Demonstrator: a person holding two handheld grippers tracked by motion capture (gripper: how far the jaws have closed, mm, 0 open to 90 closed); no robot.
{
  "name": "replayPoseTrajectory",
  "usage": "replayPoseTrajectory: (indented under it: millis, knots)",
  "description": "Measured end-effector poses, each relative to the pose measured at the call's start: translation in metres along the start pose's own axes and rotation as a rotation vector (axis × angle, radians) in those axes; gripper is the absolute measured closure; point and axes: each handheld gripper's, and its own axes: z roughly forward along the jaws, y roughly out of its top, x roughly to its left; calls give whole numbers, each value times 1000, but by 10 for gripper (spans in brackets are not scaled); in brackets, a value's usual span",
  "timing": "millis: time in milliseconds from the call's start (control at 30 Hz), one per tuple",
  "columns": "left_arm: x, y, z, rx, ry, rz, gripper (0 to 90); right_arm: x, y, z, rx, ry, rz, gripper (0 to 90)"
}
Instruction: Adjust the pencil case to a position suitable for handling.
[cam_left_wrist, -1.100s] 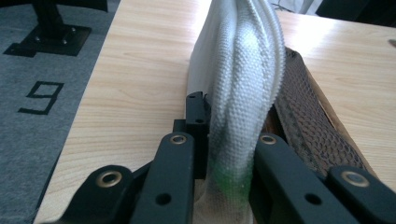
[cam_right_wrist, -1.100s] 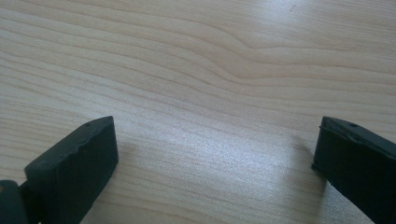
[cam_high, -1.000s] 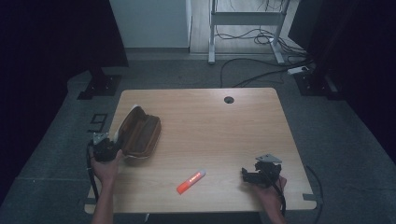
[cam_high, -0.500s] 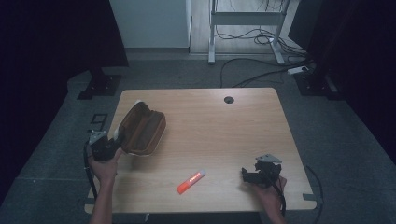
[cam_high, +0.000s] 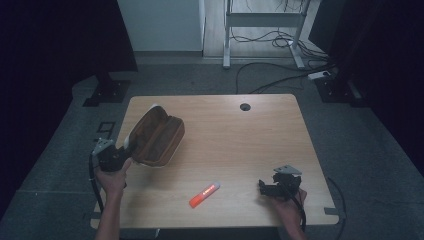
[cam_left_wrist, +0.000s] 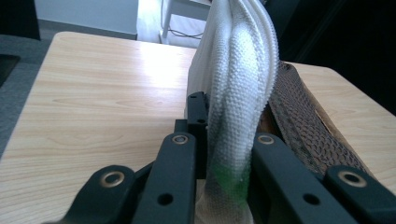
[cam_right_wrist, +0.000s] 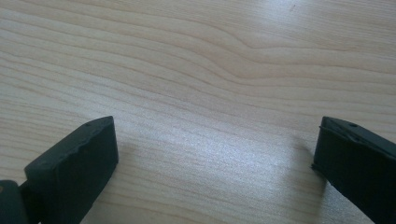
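Partly jaw-hidden, white-edged case (cam_left_wrist: 238, 93).

Surface: light wooden table (cam_high: 240, 145), rounded corners, pale grain.
Cable hole: dark round opening (cam_high: 245, 106) near the far edge, right of centre.
Marker: orange-red marker (cam_high: 204, 194) flat on the top, near the front edge, lying diagonally.
Case: brown case (cam_high: 157, 136) at the left side, tilted up, lower edge near the top; contact unclear.
Below: grey floor (cam_high: 350, 130).

high cam overhead, far, facing fwd/down; gripper cams close, low; all share table (cam_high: 250, 135).
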Motion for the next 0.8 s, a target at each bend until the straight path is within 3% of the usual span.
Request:
replayPoseTrajectory:
  millis: [800]
  knots:
    - [-15, 2, 1, 7, -92, 50, 846, 0, 0, 0, -1, 1, 0, 0]
